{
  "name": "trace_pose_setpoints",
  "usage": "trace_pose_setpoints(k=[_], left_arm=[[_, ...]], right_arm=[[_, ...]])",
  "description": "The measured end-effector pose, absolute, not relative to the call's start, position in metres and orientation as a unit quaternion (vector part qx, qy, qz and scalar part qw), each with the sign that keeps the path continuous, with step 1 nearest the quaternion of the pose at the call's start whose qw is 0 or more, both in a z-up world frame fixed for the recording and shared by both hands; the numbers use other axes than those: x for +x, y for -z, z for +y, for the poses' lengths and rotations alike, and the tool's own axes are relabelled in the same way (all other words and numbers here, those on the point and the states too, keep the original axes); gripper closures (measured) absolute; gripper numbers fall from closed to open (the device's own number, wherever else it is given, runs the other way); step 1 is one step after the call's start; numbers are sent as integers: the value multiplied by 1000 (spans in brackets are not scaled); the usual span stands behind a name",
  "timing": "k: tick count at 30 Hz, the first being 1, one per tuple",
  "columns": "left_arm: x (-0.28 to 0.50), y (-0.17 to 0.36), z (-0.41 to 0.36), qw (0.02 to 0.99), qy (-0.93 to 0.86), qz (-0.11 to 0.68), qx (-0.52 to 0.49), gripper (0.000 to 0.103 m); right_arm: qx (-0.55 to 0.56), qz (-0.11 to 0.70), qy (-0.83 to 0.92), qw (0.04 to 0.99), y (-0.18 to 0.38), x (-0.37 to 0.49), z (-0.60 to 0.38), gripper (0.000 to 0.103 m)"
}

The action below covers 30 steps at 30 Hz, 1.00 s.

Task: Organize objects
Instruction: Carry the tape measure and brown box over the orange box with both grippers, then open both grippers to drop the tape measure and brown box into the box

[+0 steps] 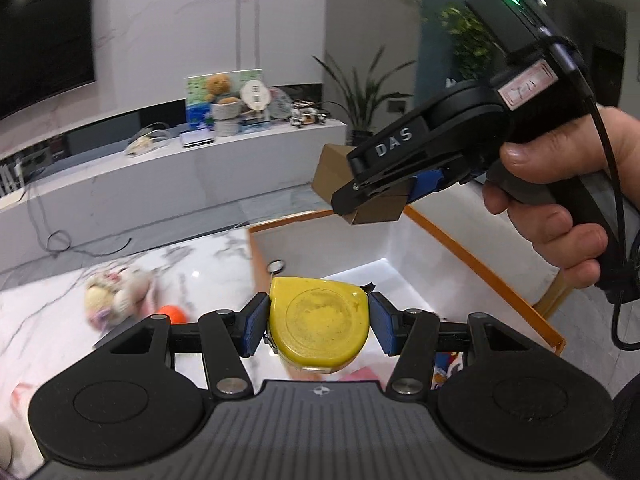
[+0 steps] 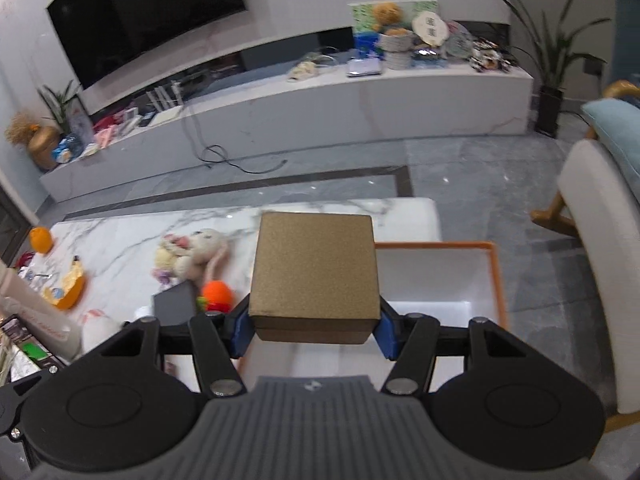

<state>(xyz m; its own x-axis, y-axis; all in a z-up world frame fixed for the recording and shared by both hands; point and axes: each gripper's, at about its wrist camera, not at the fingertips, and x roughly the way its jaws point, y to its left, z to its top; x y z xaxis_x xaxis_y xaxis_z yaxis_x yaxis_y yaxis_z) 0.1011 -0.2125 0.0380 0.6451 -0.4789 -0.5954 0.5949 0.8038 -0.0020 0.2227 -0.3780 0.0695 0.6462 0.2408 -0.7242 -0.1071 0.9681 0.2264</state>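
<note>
My left gripper [image 1: 318, 324] is shut on a yellow tape measure [image 1: 318, 320] and holds it above the near left corner of a white bin with an orange rim [image 1: 480, 256]. My right gripper [image 2: 314, 328] is shut on a brown square box [image 2: 316, 272] and holds it above the same bin [image 2: 494, 276]. In the left wrist view the right gripper [image 1: 368, 194] with the brown box [image 1: 332, 168] hangs over the bin's far side. A plush rabbit [image 2: 192, 254] and an orange toy [image 2: 216, 294] lie on the marble table [image 2: 120, 240].
A dark flat box [image 2: 174, 304] lies by the orange toy. An orange bowl [image 2: 66, 286] and an orange fruit [image 2: 40, 238] are at the table's left. A white armchair [image 2: 596, 260] stands right of the bin. A TV bench with clutter [image 2: 360, 92] lies beyond.
</note>
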Motion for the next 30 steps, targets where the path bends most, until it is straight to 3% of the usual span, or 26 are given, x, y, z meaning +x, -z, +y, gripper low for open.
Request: trace_pose_setpoints(k=[15, 25, 30], left_arm=[[123, 29, -308, 862, 302, 341, 222, 41], [150, 50, -316, 819, 295, 436, 229, 40], [155, 53, -307, 816, 294, 447, 217, 39]], right_arm=[[1, 517, -29, 855, 8, 245, -410, 42], [-56, 544, -30, 837, 30, 254, -391, 42], [-84, 542, -23, 836, 33, 254, -382, 42]])
